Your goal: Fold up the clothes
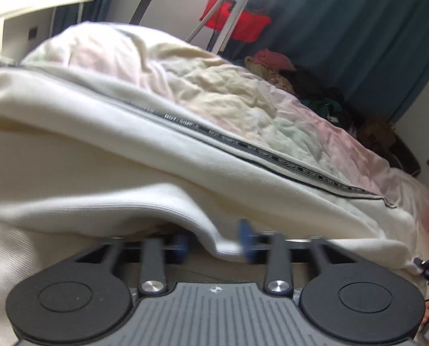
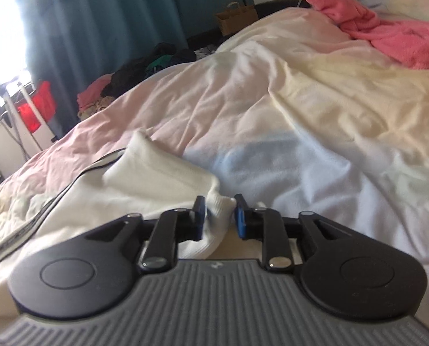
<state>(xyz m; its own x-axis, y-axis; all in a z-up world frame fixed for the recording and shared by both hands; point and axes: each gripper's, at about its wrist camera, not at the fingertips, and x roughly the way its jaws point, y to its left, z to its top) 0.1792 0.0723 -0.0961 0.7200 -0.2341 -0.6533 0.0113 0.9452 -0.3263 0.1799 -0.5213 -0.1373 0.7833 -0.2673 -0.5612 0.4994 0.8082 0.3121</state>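
Left wrist cam: my left gripper [image 1: 216, 243] has its blue pads spread apart with the ribbed hem of the white sweatshirt [image 1: 105, 155] sagging between them. It's blurry, so I can't tell if they're actually pinching it. The sweatshirt lies across the bed [image 1: 272, 98], with a black lettered tape [image 1: 260, 151] running along it.

Right wrist cam: my right gripper [image 2: 220, 216] is clamped on the white ribbed cuff [image 2: 218, 206], sleeve trailing left over the duvet. A pink blanket [image 2: 387, 28] sits further back.

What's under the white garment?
The pastel duvet lies under the white garment wherever its edges show. Anything beneath its middle is covered.
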